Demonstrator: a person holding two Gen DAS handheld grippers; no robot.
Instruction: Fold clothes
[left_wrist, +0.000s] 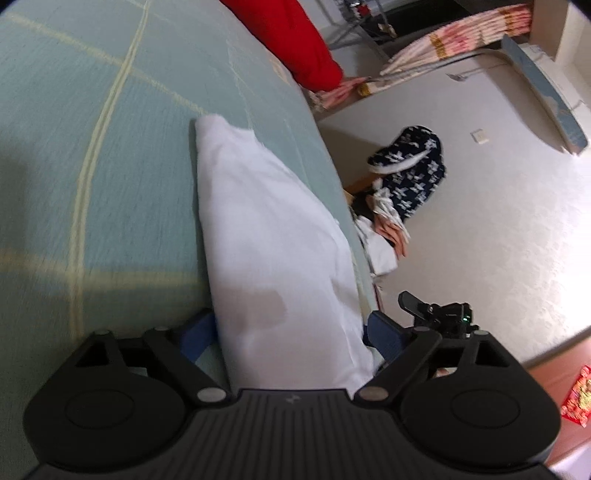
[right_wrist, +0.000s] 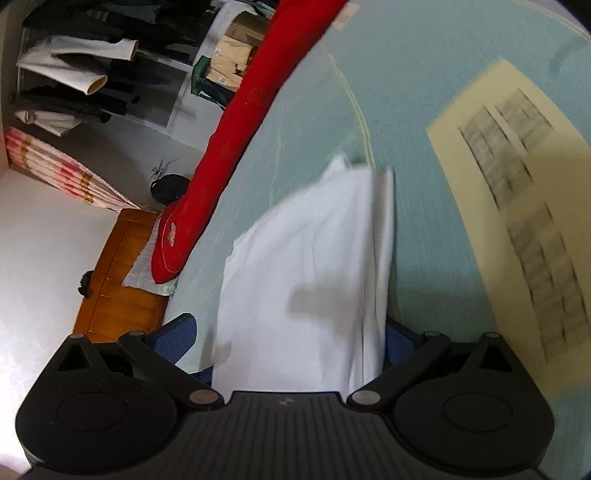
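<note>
A white folded garment (left_wrist: 266, 229) lies on the pale green bed cover (left_wrist: 110, 166), close to the bed's right edge. It runs forward from between the blue fingers (left_wrist: 384, 332) of my left gripper (left_wrist: 290, 332), whose jaws stand wide apart around it. In the right wrist view the same white garment (right_wrist: 314, 258) shows stacked layers along its right side. My right gripper (right_wrist: 291, 332) also has its blue fingers (right_wrist: 177, 332) spread wide on either side of the cloth. The cloth hides the inner faces of the fingers. A black part of the other gripper (left_wrist: 439, 314) shows just to the right.
A red bolster (right_wrist: 236, 147) lies along the far side of the bed. A pale yellow sheet with grey print (right_wrist: 517, 221) lies on the bed at right. A dark blue patterned garment (left_wrist: 410, 166) and other cloth lie on the floor. A wooden cabinet (right_wrist: 118, 280) stands beside the bed.
</note>
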